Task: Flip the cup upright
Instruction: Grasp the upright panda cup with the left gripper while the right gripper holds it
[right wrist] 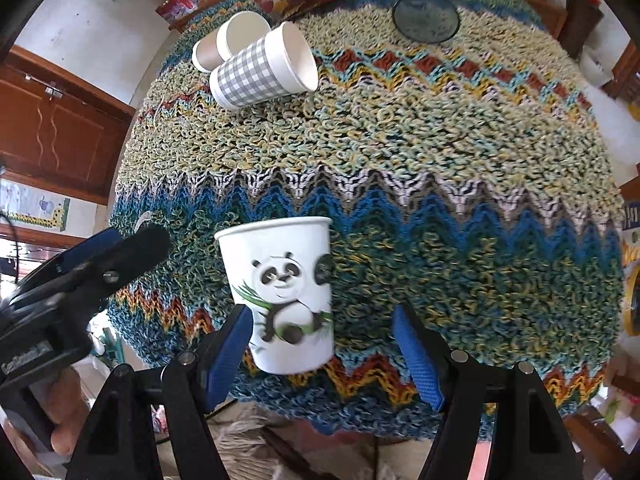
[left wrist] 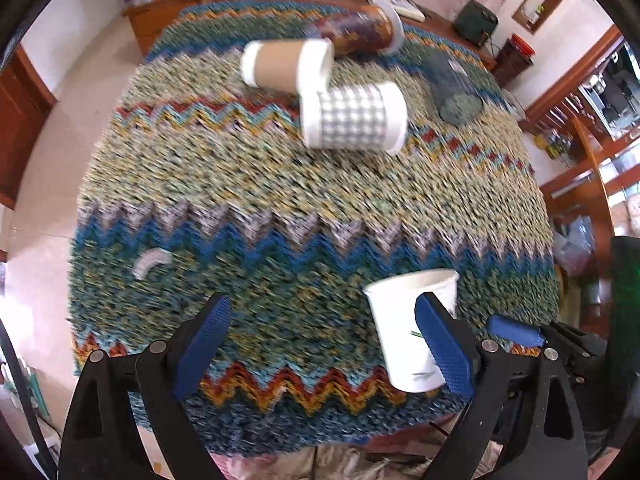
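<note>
A white paper cup with a panda print (right wrist: 286, 292) stands upright near the front edge of the knitted zigzag cloth (right wrist: 400, 140). It also shows in the left wrist view (left wrist: 412, 328). My right gripper (right wrist: 324, 344) is open, its blue fingers either side of the cup with gaps. My left gripper (left wrist: 324, 340) is open and empty, left of the cup. A grey checked cup (left wrist: 354, 116) and a brown-sleeved cup (left wrist: 286, 64) lie on their sides farther back. They also show in the right wrist view: the checked cup (right wrist: 260, 70) and the brown cup (right wrist: 224, 44).
A dark patterned cup (left wrist: 352, 32) with a white lid and a dark glass tumbler (left wrist: 456, 92) lie on their sides at the back. A small white scrap (left wrist: 150, 262) lies front left. The table's front edge is just below the panda cup. Wooden furniture surrounds the table.
</note>
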`<state>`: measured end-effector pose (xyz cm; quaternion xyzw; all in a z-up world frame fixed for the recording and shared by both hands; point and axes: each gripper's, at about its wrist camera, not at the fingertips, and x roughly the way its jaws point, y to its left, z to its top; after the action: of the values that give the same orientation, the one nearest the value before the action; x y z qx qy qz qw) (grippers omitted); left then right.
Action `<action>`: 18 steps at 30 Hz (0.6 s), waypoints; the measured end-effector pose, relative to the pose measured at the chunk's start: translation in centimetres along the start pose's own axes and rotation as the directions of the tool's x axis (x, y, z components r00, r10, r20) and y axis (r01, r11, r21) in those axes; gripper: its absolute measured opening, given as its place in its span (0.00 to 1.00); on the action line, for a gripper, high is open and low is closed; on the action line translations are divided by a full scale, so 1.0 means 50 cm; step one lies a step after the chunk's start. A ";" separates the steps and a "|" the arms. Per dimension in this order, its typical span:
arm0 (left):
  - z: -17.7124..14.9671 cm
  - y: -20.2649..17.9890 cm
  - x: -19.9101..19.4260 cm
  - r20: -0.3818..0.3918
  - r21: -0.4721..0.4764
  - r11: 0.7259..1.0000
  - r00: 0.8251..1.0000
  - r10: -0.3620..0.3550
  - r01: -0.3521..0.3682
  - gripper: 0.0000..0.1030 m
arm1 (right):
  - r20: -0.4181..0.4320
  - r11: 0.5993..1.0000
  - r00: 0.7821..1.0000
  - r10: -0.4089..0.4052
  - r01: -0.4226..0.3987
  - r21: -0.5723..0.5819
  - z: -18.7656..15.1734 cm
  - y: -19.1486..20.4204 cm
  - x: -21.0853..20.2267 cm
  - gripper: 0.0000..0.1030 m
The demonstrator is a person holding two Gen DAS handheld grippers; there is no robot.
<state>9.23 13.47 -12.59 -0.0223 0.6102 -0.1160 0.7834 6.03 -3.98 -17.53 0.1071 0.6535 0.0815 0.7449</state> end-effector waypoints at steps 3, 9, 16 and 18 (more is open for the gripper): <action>-0.005 -0.019 0.016 -0.037 0.010 1.000 0.999 -0.025 0.025 0.91 | 0.026 1.000 1.000 -0.004 0.004 -0.011 -0.015 -0.018 -0.019 0.71; -0.009 -0.037 0.026 -0.058 0.012 0.999 0.997 -0.041 0.042 0.92 | 0.043 0.999 0.999 0.011 -0.009 -0.041 -0.037 -0.016 -0.025 0.71; -0.008 -0.049 0.051 -0.090 0.004 0.999 0.995 -0.048 0.048 0.92 | 0.039 0.998 0.999 0.033 -0.031 -0.054 -0.042 0.001 -0.005 0.71; -0.006 -0.052 0.060 -0.100 -0.001 0.999 0.994 -0.050 0.051 0.92 | 0.041 0.998 0.999 0.036 -0.033 -0.059 -0.045 0.001 -0.007 0.71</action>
<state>9.24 10.37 -15.07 -0.0312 0.6476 -0.1374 0.7488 3.76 -3.92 -17.47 0.0984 0.6332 0.1110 0.7597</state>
